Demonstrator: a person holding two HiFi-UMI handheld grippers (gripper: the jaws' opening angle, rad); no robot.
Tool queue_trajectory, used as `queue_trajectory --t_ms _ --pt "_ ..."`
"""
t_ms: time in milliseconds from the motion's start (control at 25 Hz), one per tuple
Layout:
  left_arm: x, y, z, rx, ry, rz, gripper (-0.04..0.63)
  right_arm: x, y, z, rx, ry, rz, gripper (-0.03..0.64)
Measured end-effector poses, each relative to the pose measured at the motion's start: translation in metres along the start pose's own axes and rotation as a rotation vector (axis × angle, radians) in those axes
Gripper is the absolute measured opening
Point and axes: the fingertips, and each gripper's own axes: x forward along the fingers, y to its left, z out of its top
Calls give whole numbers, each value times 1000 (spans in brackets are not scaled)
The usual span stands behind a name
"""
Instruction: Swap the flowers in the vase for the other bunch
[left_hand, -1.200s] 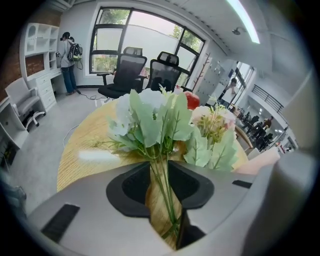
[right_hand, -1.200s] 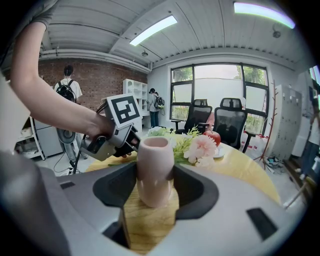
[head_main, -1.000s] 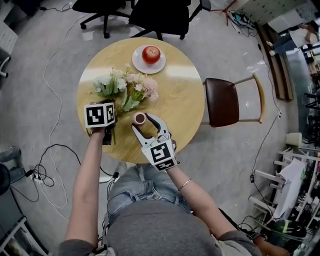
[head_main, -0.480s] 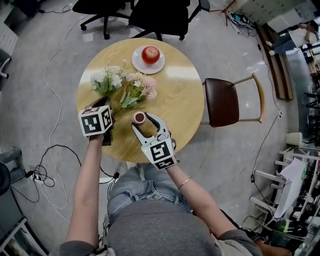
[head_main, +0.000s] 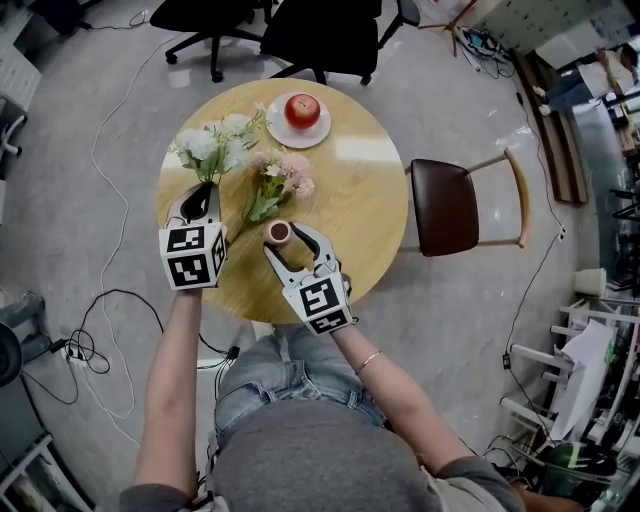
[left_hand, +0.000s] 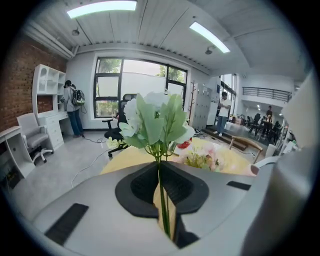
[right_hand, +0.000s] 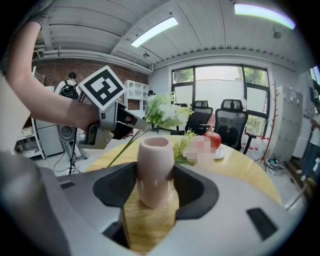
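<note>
Head view: the left gripper (head_main: 200, 198), its jaws just closing on the stems, held the white bunch (head_main: 215, 140) above the table (head_main: 360, 190); the right gripper (head_main: 287, 241) clasped the empty vase (head_main: 279, 233); the pink bunch (head_main: 283, 178) lay alongside. Left gripper view: only thin stems (left_hand: 161, 195) sat between the narrow jaws; they could slip or swivel. Right gripper view: the vase's small mouth (right_hand: 156, 142) left little room; a missed stem could tip it.

Left tongs (head_main: 200, 197): white flowers (head_main: 215, 142); right tongs (head_main: 292, 243): vase (head_main: 279, 233).
</note>
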Motion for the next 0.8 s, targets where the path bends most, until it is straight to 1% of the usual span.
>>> queue_trajectory --t_ms 160,320,560,800 --pt "-7 -1 18 2 -57 0 28 1 -1 0 -1 -1 0 239" --pt "-19 -7 45 -9 -131 -17 28 2 -1 1 0 -4 -1 239" --pt "-39 -25 89 -51 -240 -90 28 1 -2 -2 -8 -3 -5 239" --pt "-55 -45 119 -57 -283 -159 28 0 1 -1 -7 -2 -8 239"
